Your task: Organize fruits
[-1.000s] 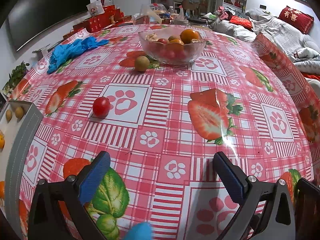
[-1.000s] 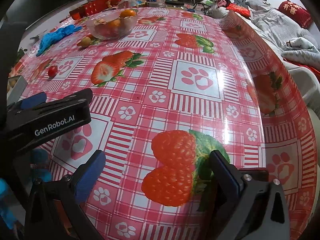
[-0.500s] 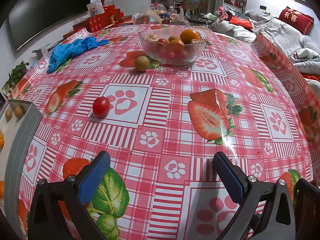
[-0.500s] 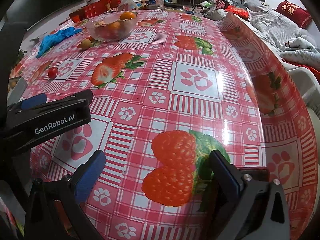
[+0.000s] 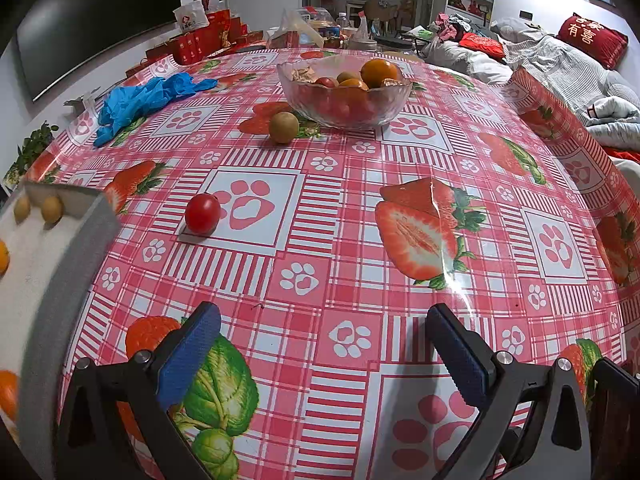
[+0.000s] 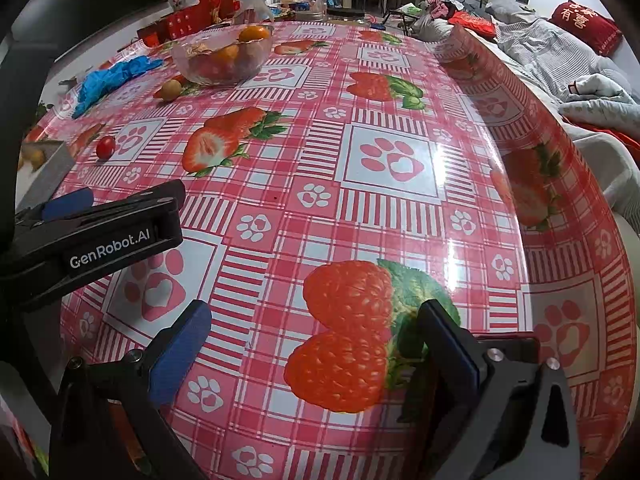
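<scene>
A red tomato point(image 5: 202, 213) lies loose on the patterned tablecloth, ahead and left of my left gripper point(image 5: 322, 354), which is open and empty. Farther back a brown-green kiwi point(image 5: 283, 127) rests beside a glass bowl point(image 5: 396, 98) holding oranges and small red fruits. A grey-rimmed tray point(image 5: 68, 268) at the left edge holds small yellow and orange fruits. My right gripper point(image 6: 314, 354) hovers open and empty over a printed raspberry; from it the tomato point(image 6: 105, 147), kiwi point(image 6: 171, 90) and bowl point(image 6: 188, 70) appear far to the left, with the left gripper's body point(image 6: 96, 236) close by.
Blue gloves point(image 5: 140, 100) lie crumpled at the back left of the table. Red boxes point(image 5: 200, 40), bottles and bags crowd the far edge. A sofa with bedding and a red cushion point(image 5: 592, 38) runs along the right side.
The left wrist view is unchanged apart from a blue blur at its bottom edge vanishing. The right wrist view has shifted slightly, with the bowl and tomato now sitting a little lower and nearer.
</scene>
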`<state>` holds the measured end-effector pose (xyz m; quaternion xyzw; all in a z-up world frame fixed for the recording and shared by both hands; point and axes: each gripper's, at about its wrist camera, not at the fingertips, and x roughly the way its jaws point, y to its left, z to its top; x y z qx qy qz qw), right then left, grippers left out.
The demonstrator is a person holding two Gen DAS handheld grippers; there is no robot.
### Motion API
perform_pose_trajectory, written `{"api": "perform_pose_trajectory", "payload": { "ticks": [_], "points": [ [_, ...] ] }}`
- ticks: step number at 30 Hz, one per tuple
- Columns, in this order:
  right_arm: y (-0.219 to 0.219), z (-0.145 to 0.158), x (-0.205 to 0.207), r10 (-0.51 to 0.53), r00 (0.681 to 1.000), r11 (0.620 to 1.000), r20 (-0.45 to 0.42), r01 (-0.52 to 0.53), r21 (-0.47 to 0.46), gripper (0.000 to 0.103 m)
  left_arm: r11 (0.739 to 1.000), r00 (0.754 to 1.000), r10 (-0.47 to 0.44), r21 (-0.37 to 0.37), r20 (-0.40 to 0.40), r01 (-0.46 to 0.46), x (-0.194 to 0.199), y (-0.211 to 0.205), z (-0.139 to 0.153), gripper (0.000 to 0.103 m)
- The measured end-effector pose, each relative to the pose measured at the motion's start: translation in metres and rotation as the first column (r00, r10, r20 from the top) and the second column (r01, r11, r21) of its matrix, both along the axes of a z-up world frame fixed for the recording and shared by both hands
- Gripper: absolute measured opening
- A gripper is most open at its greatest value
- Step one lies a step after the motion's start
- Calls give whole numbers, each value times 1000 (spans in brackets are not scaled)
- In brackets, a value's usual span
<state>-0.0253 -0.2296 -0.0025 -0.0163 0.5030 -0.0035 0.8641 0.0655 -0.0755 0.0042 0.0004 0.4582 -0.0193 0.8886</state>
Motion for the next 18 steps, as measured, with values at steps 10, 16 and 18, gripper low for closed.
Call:
{"api": "perform_pose_trajectory", "payload": {
  "ticks": [10, 16, 18],
  "points": [
    [1, 0, -1, -8, 1000, 1000, 6, 8, 0, 102, 1000, 1000, -1, 0, 0, 1, 0, 0, 0, 103],
    [0, 0, -1, -8, 1000, 1000, 7, 8, 1, 102, 1000, 1000, -1, 0, 0, 1, 0, 0, 0, 103],
    [0, 0, 0, -8, 1000, 1000, 6, 8, 1, 102, 1000, 1000, -1, 0, 0, 1, 0, 0, 0, 103]
  ]
}}
